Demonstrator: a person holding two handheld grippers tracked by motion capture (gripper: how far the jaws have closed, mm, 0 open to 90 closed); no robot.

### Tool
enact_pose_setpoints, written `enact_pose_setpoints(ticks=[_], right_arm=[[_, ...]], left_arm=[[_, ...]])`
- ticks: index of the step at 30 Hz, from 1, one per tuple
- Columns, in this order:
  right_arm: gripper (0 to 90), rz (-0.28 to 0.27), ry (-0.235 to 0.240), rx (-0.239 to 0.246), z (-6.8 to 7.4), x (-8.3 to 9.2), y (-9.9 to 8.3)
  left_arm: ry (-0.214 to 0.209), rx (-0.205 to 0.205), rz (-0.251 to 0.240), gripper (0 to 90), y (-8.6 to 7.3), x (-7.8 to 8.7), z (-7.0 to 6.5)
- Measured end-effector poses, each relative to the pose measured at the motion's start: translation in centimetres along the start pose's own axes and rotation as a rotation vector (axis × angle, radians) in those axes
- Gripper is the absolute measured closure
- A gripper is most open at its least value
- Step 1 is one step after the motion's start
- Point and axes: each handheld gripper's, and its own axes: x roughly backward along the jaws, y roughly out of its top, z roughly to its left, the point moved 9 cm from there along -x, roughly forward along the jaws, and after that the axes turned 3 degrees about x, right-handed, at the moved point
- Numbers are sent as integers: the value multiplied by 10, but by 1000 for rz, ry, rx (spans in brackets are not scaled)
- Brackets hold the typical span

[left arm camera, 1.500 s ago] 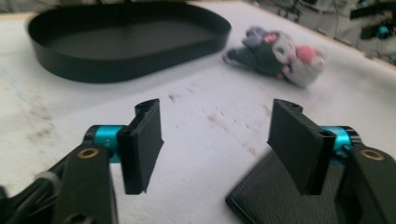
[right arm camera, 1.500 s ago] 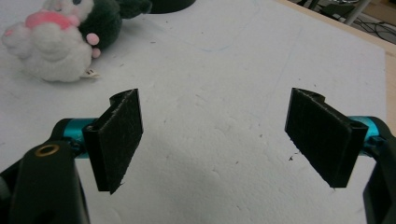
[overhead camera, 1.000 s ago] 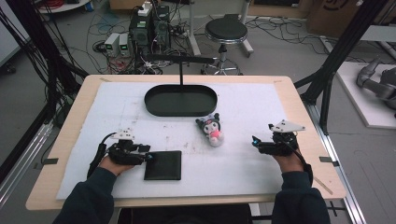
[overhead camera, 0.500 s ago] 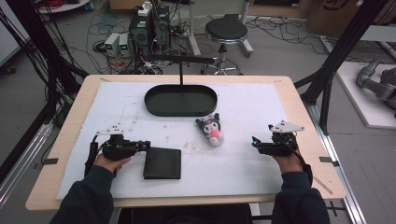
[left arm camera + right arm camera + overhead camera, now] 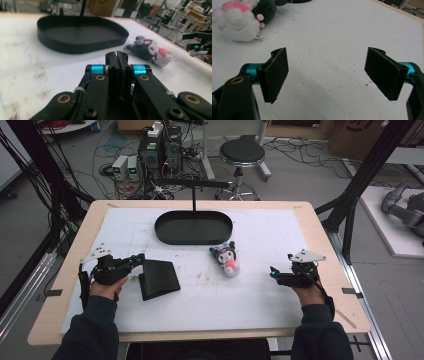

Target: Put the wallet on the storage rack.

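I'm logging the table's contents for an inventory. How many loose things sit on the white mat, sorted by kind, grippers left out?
Black oval tray with upright stand: 1
Plush toy, black, white and pink: 1
Flat black square piece, its near edge at the left gripper: 1
Total: 3

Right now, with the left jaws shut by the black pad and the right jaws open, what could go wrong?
1. The left gripper is shut at the edge of the black pad, which sits tilted. I cannot tell how deep the pinch is; a shallow one could slip.
2. The plush toy lies close by, so a swinging pad might knock it.
3. The stand rises over the black tray and could snag a carry.
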Motion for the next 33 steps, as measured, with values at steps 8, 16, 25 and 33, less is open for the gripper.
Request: enact_pose_setpoints(ticks=[8, 16, 25, 33], right_arm=[[197, 5, 0, -3, -1, 0, -1], [198, 5, 2, 0, 0, 0, -1], [198, 6, 7, 4, 0, 0, -1], [199, 8, 6, 6, 0, -1, -1]], left_arm=[[-66, 94, 87, 717, -18, -9, -3], [90, -51, 274, 564, -44, -21, 11], [-5, -64, 289, 361, -44, -29, 18], [-65, -135, 383, 501, -52, -34, 12]])
